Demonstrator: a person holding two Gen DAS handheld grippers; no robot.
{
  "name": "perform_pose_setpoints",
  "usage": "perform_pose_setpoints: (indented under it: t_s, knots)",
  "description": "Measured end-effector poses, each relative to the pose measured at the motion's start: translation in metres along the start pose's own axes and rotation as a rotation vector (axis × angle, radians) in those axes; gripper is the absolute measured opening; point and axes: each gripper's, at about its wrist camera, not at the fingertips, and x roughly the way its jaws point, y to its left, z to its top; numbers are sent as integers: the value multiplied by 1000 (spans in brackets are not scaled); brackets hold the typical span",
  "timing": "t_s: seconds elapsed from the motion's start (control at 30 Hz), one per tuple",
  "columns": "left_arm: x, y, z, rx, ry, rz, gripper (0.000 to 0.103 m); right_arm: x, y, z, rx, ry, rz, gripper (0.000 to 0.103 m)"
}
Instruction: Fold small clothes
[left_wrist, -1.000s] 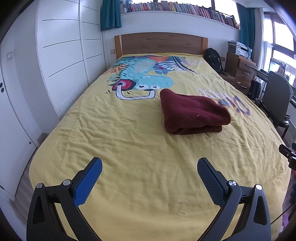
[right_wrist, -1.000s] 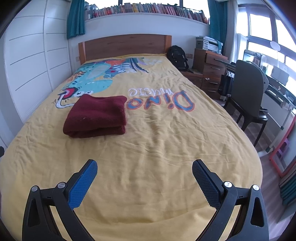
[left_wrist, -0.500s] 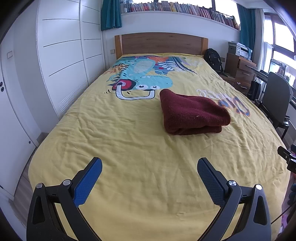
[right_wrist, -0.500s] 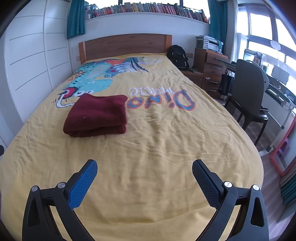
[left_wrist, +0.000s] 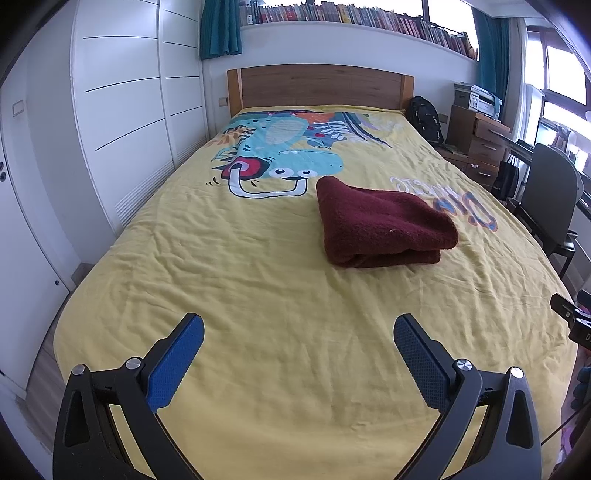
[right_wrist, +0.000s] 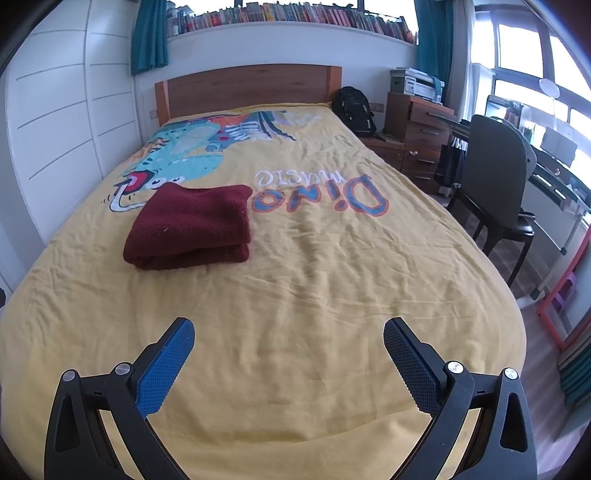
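Observation:
A dark red fleece garment (left_wrist: 384, 225) lies folded into a thick rectangle on the yellow dinosaur bedspread (left_wrist: 258, 295), right of centre in the left wrist view. In the right wrist view the garment (right_wrist: 192, 225) lies left of centre. My left gripper (left_wrist: 298, 326) is open and empty, held above the near part of the bed, well short of the garment. My right gripper (right_wrist: 289, 330) is open and empty too, above the near bed and to the right of the garment.
A wooden headboard (left_wrist: 321, 86) and white wardrobe doors (left_wrist: 118, 110) bound the bed at the back and left. A black backpack (right_wrist: 354, 110), a wooden drawer unit (right_wrist: 424, 129) and a dark chair (right_wrist: 495, 184) stand to the right. Wooden floor (right_wrist: 535, 369) lies beside the bed.
Both grippers have drifted slightly; the views shift a little. The folded garment has not moved and both grippers stay open.

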Motion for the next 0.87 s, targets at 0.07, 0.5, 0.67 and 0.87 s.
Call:
perform_pose_setpoints:
  t_s: [0.07,0.5,0.67,0.87]
  knots:
    - [0,0,0,0,0,0,102,0,0,1,0,1,0,102]
    - [1,-1,0,-2,3,-4,102,1,-1,1,-1,3,0,102]
    - [1,-1,-1,-5,3,-6,102,1,-1,1,-1,2,1,102]
    - [-2,-5,-2,-6,0,-8,102,0,0,1,1,1,-3,102]
